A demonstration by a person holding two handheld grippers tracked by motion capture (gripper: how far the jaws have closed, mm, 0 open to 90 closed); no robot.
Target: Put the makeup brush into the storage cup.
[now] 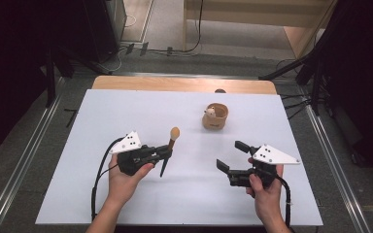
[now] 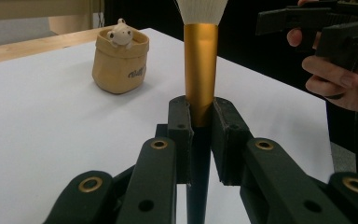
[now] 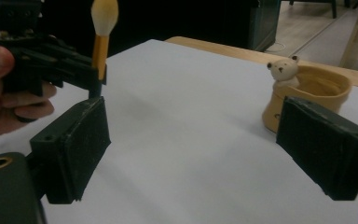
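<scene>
My left gripper (image 1: 167, 153) is shut on a makeup brush (image 1: 173, 138), which stands almost upright above the white tabletop (image 1: 126, 111). In the left gripper view the pads clamp the brush (image 2: 200, 79) where its gold ferrule meets the black handle, with pale bristles at the top. My right gripper (image 1: 232, 155) is held at the table's right front, open, with nothing between its pads (image 3: 74, 144). It faces the brush (image 3: 103, 28) and the left gripper (image 3: 88, 70). A tan cup (image 1: 215, 118) with a small bear figure (image 3: 284, 70) on its rim stands farther back.
A wooden strip (image 1: 184, 84) borders the table's far edge, with metal rails and dark floor on both sides. Open white surface lies between the two grippers and the cup (image 2: 120, 63). The right hand (image 2: 340, 84) appears at the right of the left gripper view.
</scene>
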